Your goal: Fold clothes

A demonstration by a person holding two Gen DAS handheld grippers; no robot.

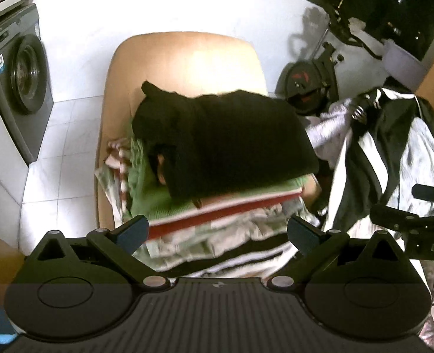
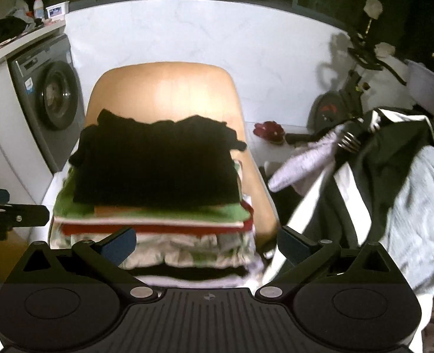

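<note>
Your black top [image 2: 158, 161] sits folded on the stack [image 2: 158, 235]. Both tongs, left [image 1: 217, 232] and right [image 2: 206, 242], gape wide and hold nothing. Next, grab something from the pile [image 2: 379, 191].

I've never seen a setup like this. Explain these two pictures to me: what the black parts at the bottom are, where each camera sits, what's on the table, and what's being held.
There is no robot here. A person holds a two-finger tool in each hand, with a wide-angle camera on each looking forward along its fingers. One picture comes from the left gripper, the other from the right gripper. Both are open and hold nothing. Ahead lies a stack of folded clothes on a tan table, with a black garment on top. To the right is a heap of unfolded laundry. A washing machine stands on the left, an exercise bike at the back.
</note>
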